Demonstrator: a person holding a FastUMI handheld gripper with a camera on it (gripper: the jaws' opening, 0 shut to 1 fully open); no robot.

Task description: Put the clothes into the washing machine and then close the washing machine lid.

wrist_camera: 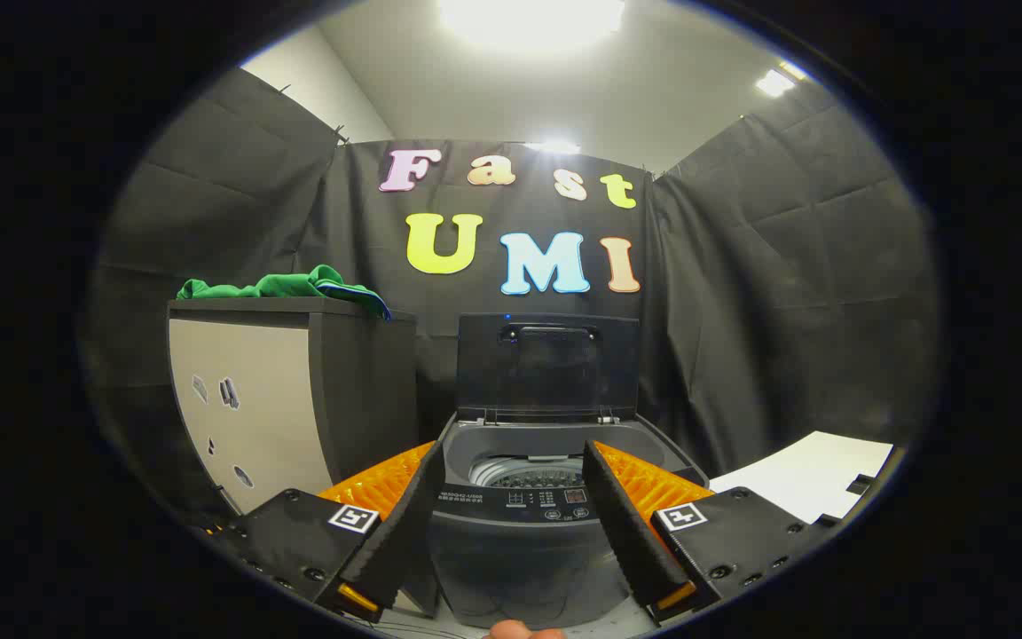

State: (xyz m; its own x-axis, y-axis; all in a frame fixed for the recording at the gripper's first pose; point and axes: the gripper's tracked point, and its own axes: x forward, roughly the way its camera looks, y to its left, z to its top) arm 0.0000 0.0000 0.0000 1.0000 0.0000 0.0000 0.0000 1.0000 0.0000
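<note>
Washer (529, 532) btwn spread fingers (631, 524).

green clothes (285, 286); grey washing machine (529, 532)

Black cloth walls (786, 266) with creases and folds close the booth at the back and on both sides. Above them there is a plain white ceiling (635, 98) with one large bright lamp (529, 18) and a smaller rectangular lamp (774, 82) to the right. At the left stands a box-shaped cabinet with dark sides and a beige front panel (249, 399). A flat white board (808, 479) lies low at the right.
</note>
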